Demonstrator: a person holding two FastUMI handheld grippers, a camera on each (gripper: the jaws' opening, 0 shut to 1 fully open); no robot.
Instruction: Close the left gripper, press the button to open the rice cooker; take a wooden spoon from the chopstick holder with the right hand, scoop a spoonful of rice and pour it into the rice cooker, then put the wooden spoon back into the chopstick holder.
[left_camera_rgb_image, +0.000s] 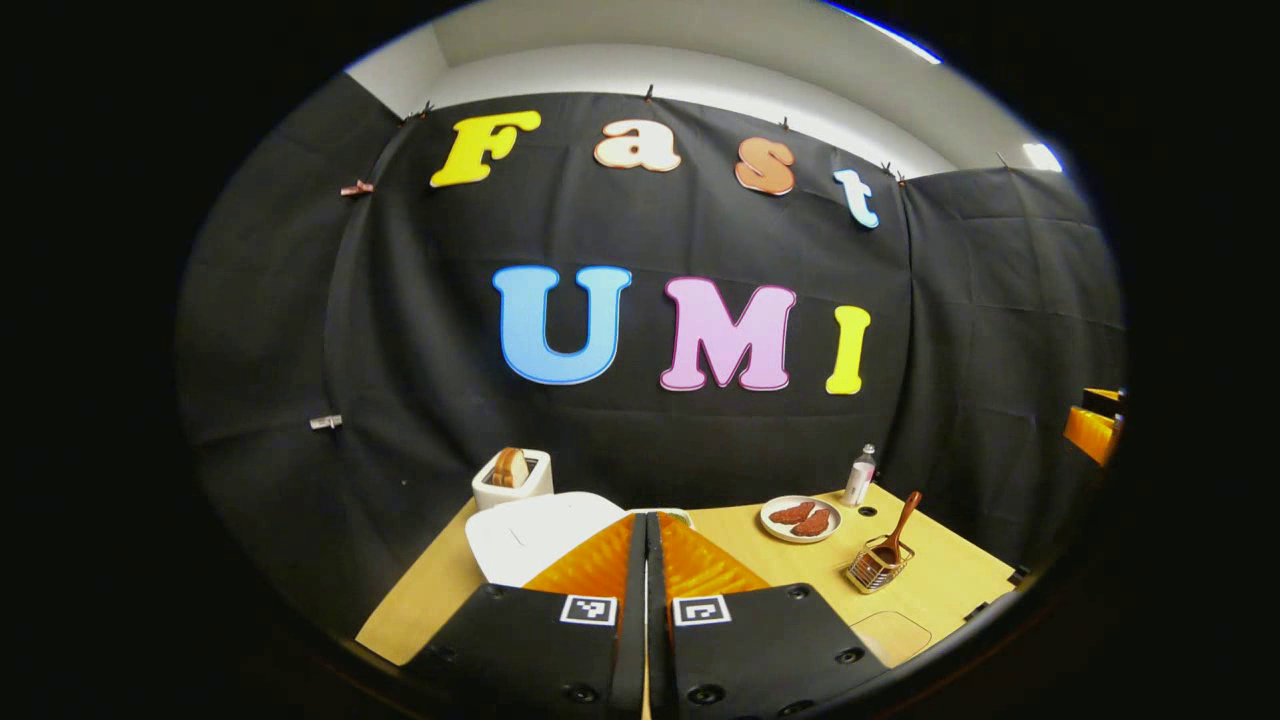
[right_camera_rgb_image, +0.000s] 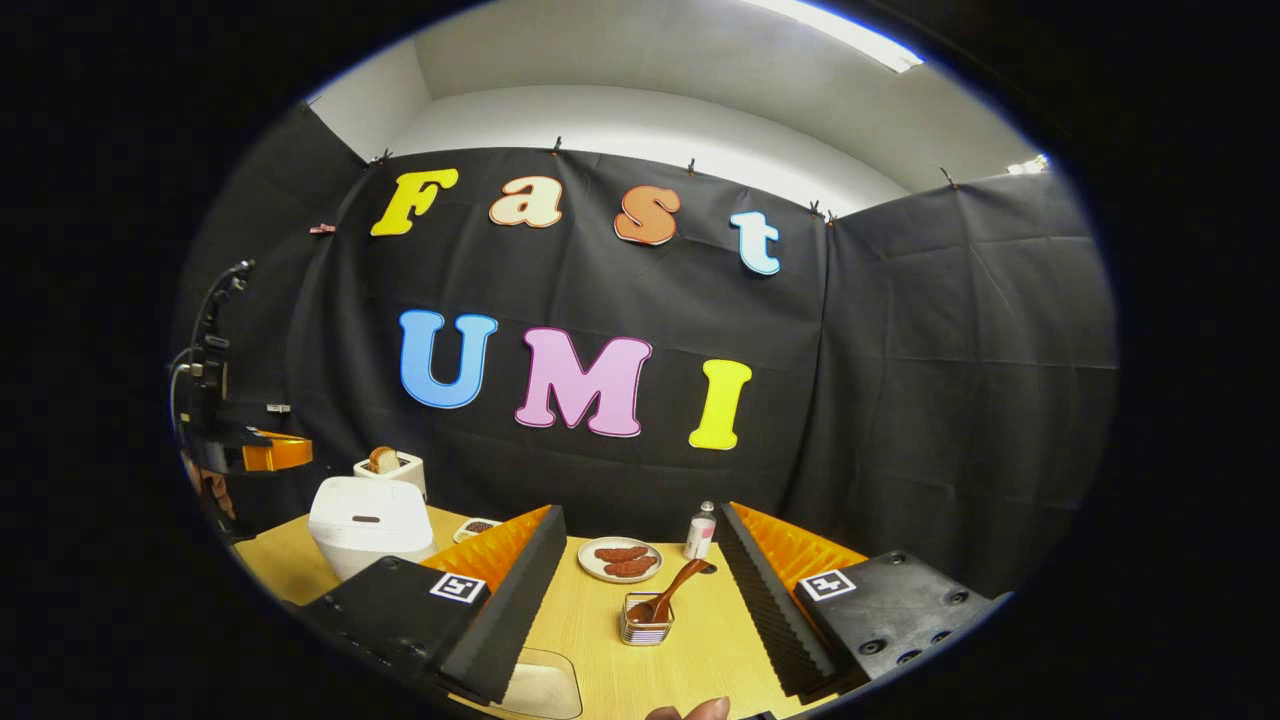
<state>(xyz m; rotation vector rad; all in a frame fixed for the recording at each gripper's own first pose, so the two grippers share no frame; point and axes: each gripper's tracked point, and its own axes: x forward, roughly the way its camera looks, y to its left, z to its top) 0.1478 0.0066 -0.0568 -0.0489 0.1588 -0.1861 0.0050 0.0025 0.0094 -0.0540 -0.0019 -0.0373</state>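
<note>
In the left gripper view, my left gripper is shut with nothing between its fingers and hangs just above the white rice cooker, whose lid is down. The wire chopstick holder stands to the right with the wooden spoon leaning in it. In the right gripper view, my right gripper is open and empty. It sits above and in front of the holder and spoon. The cooker stands at left, with a small dish beside it. The left gripper hangs above the cooker.
A toaster holding bread stands behind the cooker. A plate with brown food and a small bottle sit at the back of the wooden table. A fingertip shows at the bottom edge.
</note>
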